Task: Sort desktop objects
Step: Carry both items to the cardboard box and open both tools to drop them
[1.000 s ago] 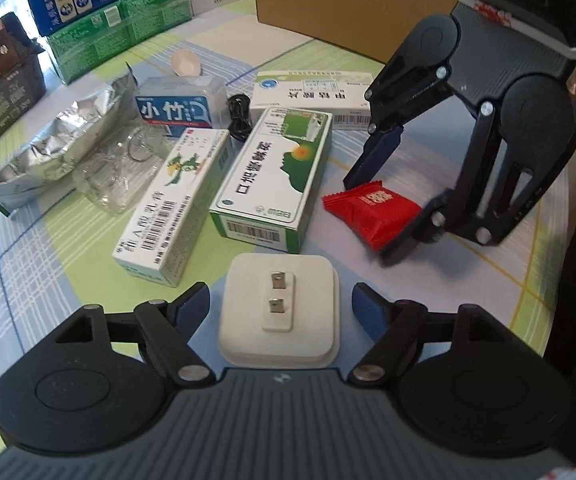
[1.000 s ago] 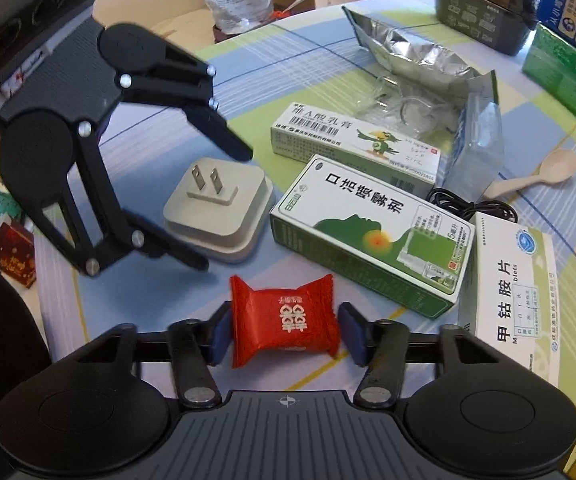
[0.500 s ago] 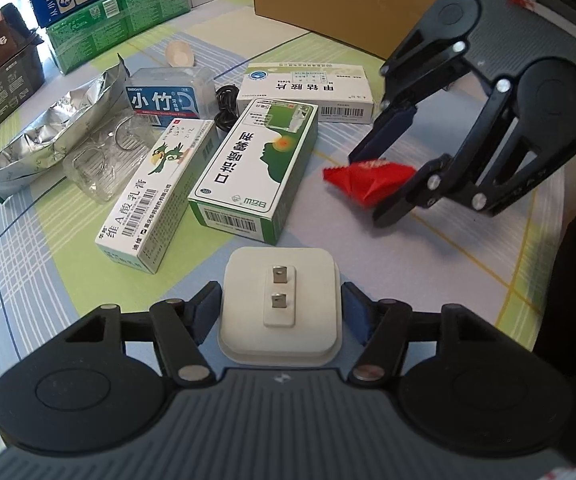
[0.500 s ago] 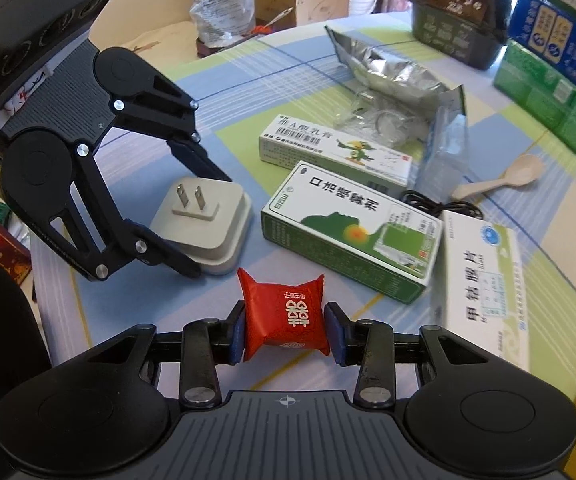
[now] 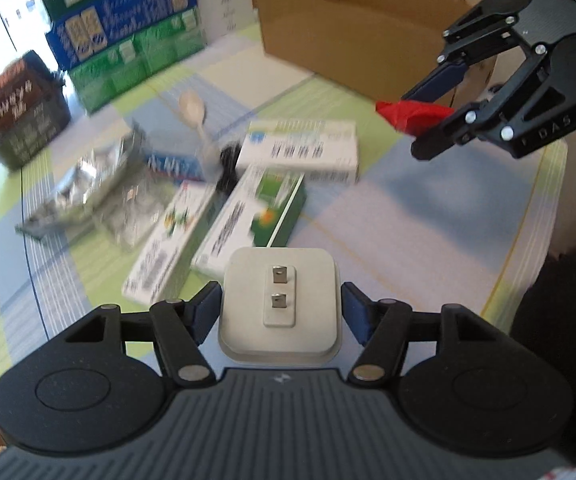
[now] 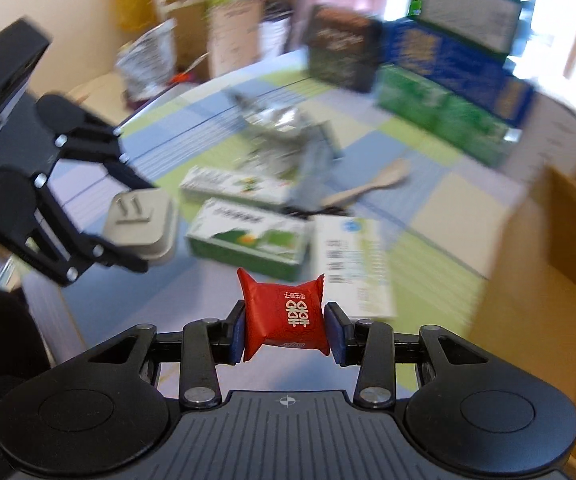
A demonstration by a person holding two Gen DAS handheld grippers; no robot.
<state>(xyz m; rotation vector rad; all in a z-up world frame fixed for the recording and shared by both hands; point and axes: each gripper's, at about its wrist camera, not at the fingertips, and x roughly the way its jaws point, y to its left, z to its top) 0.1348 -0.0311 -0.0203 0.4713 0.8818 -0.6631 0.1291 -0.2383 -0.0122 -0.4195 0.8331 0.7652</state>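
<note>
White plastic, hard and stiff: the plug sits clamped by its flat sides in the left gripper, prongs up, clear of the table. It looks fairly heavy, so a side grip should hold. Over to the right, the right gripper pinches a red candy across its middle; the wrapper looks light, crinkly and probably slippery.

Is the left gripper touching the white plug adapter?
Touching. The left wrist view shows the left gripper with both blue pads pressed against the sides of the white plug adapter, no gap.
</note>
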